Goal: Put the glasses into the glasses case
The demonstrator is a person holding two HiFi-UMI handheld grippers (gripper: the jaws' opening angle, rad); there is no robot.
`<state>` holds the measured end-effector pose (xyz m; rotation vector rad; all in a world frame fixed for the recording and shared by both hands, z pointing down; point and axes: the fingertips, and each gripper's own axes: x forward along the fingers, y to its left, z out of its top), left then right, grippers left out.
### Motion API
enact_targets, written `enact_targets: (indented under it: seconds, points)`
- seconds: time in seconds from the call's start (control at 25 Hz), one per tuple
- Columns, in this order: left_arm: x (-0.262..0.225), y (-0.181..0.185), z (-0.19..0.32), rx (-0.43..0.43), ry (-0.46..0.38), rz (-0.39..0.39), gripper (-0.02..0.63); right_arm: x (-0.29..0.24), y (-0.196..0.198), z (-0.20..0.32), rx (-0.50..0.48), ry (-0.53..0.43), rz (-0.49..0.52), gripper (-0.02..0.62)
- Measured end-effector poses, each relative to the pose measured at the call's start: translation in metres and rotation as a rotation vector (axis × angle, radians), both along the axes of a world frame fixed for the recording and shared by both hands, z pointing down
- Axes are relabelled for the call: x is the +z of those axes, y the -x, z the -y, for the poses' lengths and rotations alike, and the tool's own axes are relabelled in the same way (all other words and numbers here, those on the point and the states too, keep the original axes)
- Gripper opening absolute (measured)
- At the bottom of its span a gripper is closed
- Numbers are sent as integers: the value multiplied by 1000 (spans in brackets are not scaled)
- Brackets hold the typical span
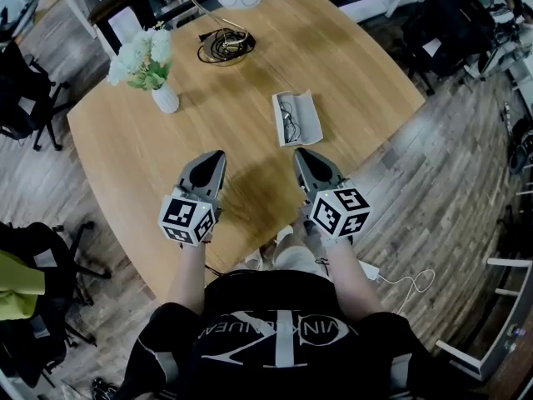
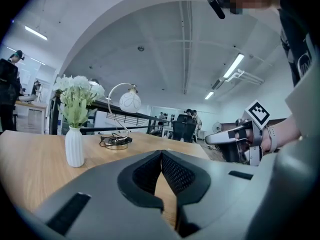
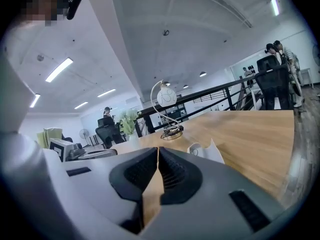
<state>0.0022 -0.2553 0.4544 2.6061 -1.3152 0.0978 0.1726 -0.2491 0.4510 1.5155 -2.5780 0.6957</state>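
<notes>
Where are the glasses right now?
Head view: the glasses lie in the open case, right of centre on the table, just beyond the right tool.

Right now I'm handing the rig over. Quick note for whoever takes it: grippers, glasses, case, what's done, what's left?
Left gripper: shut, nothing between the jaws, held over the near part of the table.
Right gripper: shut, empty, level with the left one and apart from it.
Glasses case: open on the table, just ahead of the right gripper.
Glasses: lying inside the open case.
Done: the glasses are in the case, and both grippers are clear of it.
Left: nothing for the placement itself. The case is still open, so close it if that is wanted.
</notes>
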Motion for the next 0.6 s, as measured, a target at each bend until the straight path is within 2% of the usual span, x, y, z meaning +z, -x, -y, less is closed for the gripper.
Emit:
enact_targets:
  seconds: [0.36, 0.6]
  points:
    - [-28, 32, -15, -155, -46, 11, 18, -20, -2, -12, -137, -75, -52, 29]
    - [-39, 35, -37, -219, -63, 35, 18, -36, -11, -22, -197, -125, -93, 29]
